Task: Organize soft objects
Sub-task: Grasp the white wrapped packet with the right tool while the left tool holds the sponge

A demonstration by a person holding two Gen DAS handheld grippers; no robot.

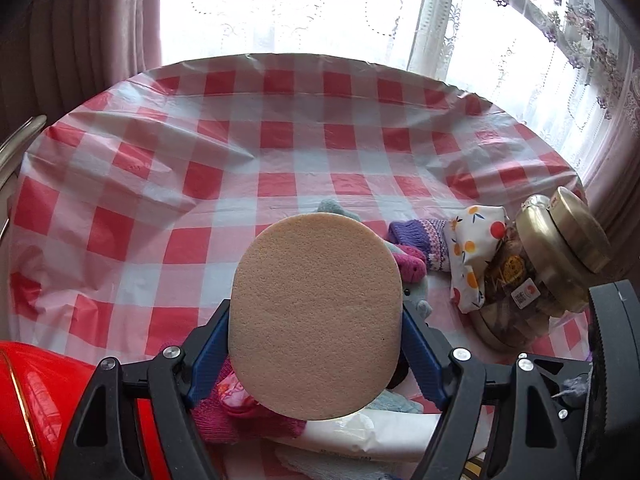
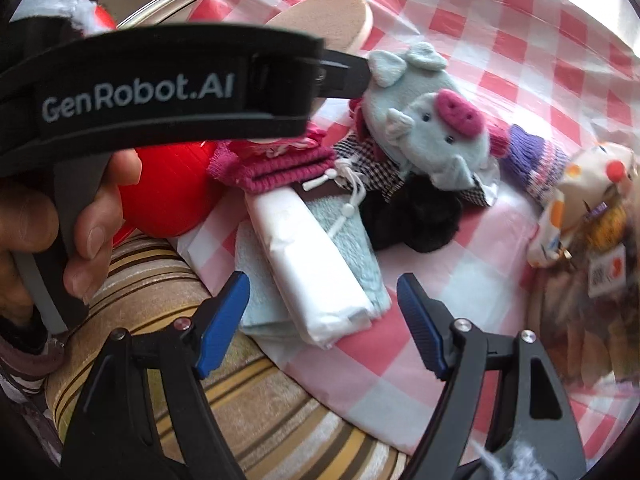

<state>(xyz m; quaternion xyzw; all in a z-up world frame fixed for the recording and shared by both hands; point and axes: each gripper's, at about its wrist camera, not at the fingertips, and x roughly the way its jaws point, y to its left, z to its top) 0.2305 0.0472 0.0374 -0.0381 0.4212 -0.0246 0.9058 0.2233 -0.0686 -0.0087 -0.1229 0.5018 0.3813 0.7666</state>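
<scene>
My left gripper (image 1: 316, 340) is shut on a beige oval sponge (image 1: 316, 312) and holds it above the red-checked tablecloth (image 1: 280, 140); the sponge also shows in the right wrist view (image 2: 328, 20). My right gripper (image 2: 322, 316) is open and empty, just above a white tissue pack (image 2: 312, 264) lying on a light blue towel (image 2: 360, 248). Beyond it lie a grey plush pig (image 2: 424, 120), a pink knit item (image 2: 280, 168), a checked pouch (image 2: 384, 160), a black soft item (image 2: 416, 216), a purple knit sock (image 2: 532, 160) and a fruit-print pouch (image 2: 576, 200).
A glass jar with a gold lid (image 1: 560, 256) lies on its side at the right. A red round object (image 1: 32, 392) sits at the left. A striped cushion (image 2: 256, 396) lies under the near table edge. A curtained window (image 1: 320, 8) is behind the table.
</scene>
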